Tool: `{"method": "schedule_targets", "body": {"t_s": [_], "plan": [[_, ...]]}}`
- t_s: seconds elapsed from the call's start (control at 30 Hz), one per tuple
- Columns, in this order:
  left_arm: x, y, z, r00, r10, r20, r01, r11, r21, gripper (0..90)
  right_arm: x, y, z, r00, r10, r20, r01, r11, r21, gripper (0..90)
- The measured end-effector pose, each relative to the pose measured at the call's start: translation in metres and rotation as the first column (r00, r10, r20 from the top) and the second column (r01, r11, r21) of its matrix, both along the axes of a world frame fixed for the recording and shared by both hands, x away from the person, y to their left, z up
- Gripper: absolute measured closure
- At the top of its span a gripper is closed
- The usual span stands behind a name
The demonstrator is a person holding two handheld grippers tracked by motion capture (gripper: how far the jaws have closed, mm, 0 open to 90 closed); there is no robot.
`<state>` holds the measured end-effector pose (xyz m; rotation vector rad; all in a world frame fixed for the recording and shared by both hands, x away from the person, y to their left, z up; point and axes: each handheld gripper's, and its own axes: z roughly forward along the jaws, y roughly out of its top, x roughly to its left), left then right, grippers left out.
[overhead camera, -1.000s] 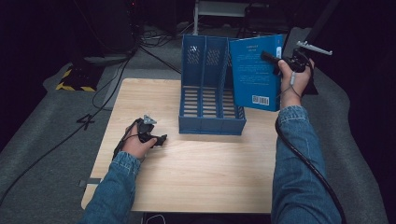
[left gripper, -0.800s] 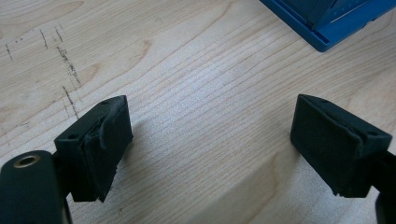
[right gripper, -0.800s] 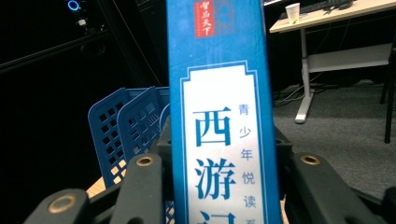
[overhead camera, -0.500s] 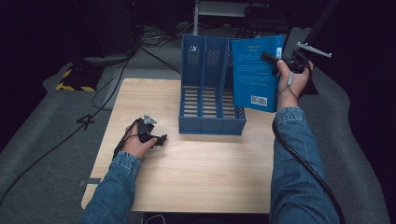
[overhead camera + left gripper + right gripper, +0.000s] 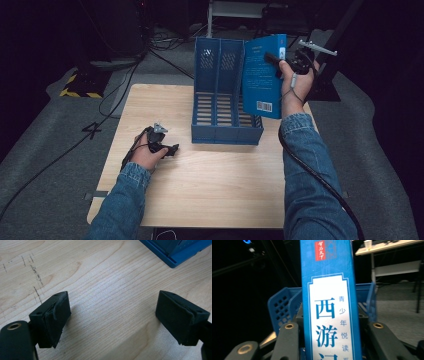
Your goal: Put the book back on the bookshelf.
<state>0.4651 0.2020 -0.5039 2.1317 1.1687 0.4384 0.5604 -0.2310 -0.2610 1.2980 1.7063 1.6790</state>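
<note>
Right claw [image 5: 272, 58]: clamped on blue book [image 5: 262, 77], held upright in the air above right side of file rack [image 5: 225, 102].
Book spine [image 5: 329, 302]: faces the right gripper view, white label.
Left claw [image 5: 172, 149]: jaws wide apart, nothing between, low over bench [image 5: 210, 185].
Rack: blue, at bench's far edge.
</note>
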Motion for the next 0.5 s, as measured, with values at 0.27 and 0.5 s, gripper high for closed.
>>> {"method": "schedule_targets", "body": {"t_s": [0.27,0.5], "plan": [[0.0,0.0,0.0,1.0,0.0,0.0,0.0,1.0,0.0,13.2,0.014,0.005,-0.015,0.9999,0.004,0.012,-0.005,0.997,0.074,61.7],[0.0,0.0,0.0,1.0,0.0,0.0,0.0,1.0,0.0,13.2,0.017,0.022,-0.03,0.9978,-0.004,0.066,0.003,1.0,0.005,61.2]]}}
